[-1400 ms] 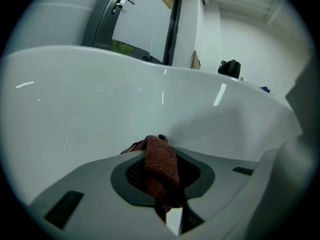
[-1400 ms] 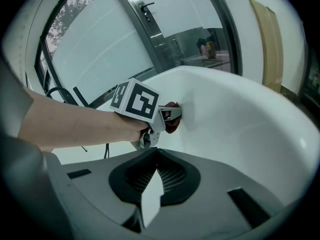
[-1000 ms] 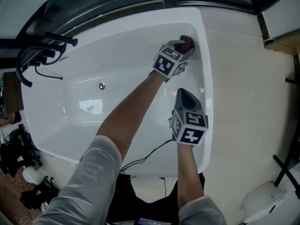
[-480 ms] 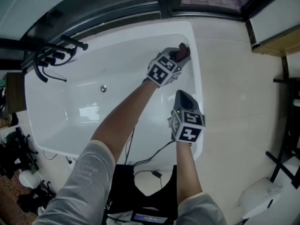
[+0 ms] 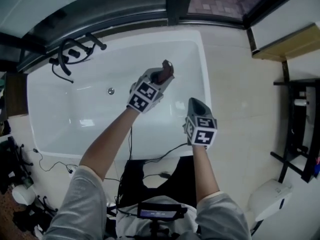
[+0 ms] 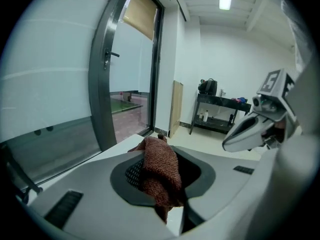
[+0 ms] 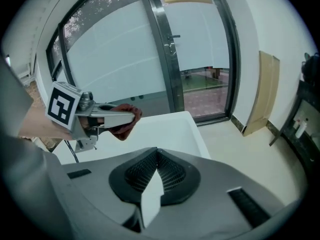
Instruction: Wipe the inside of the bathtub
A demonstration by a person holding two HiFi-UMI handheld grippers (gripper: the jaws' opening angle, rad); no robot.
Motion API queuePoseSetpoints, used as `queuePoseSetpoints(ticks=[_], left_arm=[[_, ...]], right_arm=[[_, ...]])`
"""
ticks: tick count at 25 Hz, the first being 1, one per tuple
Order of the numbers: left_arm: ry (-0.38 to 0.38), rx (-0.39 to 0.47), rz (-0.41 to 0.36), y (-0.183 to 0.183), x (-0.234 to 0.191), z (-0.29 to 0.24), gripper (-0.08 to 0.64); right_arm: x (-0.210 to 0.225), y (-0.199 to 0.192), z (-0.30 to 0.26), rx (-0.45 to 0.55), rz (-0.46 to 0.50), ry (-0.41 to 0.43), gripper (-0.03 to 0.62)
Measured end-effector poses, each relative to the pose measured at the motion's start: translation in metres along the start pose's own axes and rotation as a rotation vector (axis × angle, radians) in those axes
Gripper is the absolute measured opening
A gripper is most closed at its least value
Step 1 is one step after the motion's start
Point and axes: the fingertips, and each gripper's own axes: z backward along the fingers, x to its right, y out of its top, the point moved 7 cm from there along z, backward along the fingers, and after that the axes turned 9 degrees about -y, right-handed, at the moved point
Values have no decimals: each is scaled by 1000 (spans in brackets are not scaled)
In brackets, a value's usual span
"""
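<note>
Over the inside of the white bathtub [image 5: 60,109], toward its right end, the left gripper [image 5: 160,76] is held up at the end of a bare forearm. Its jaws are clamped on a rust-brown knitted cloth [image 6: 160,171], and the left gripper view shows that cloth bunched between the pads and spilling out over them. Seen from the right gripper view, the cloth hangs in the air above the tub and looks clear of its surface. Nearer the person, above the tub's near right corner, is the right gripper [image 5: 196,104]. Its two dark ribbed pads [image 7: 175,174] meet at the tips with nothing held between them, and only the white of the tub shows through the narrow wedge lower down. The two grippers are apart, the left one farther out over the basin than the right. A black tap fitting [image 5: 75,51] with a looping hose sits at the tub's far left corner, and a small round metal fitting [image 5: 111,90] is set in the tub's inner wall, left of the left gripper. Beyond the tub's far side stands a tall glass door [image 7: 165,59] with a dark metal frame. A black cable [image 5: 160,159] trails along the tub's near side. To the right of the tub, across pale floor tiles, stands a black shelf rack [image 5: 300,119].
</note>
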Motion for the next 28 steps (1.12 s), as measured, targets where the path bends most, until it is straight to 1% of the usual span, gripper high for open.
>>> queuePoseSetpoints(ticks=[4, 6, 10, 13, 15, 17, 19, 22, 28], left_arm=[[38, 5, -7, -9, 19, 85, 92], [40, 2, -15, -13, 31, 122, 92], [18, 8, -34, -9, 61, 191, 94], [37, 32, -14, -5, 90, 237, 94], [63, 55, 13, -5, 111, 261, 94], [96, 73, 40, -6, 135, 280, 94], [132, 70, 48, -9, 160, 297, 94], [196, 56, 43, -14, 195, 320, 95], [319, 91, 79, -23, 250, 357, 95]], right_arm=[[-32, -10, 43, 28, 38, 8, 6], [-48, -19, 72, 39, 33, 6, 6], [-73, -27, 132, 47, -26, -2, 6], [-77, -24, 177, 64, -86, 3, 6], [-71, -26, 203, 81, -100, 7, 6], [-61, -31, 224, 94, -82, 14, 6], [-50, -41, 242, 100, -56, 28, 6], [-42, -58, 259, 105, -29, 69, 6], [-41, -75, 289, 125, 40, 153, 6]])
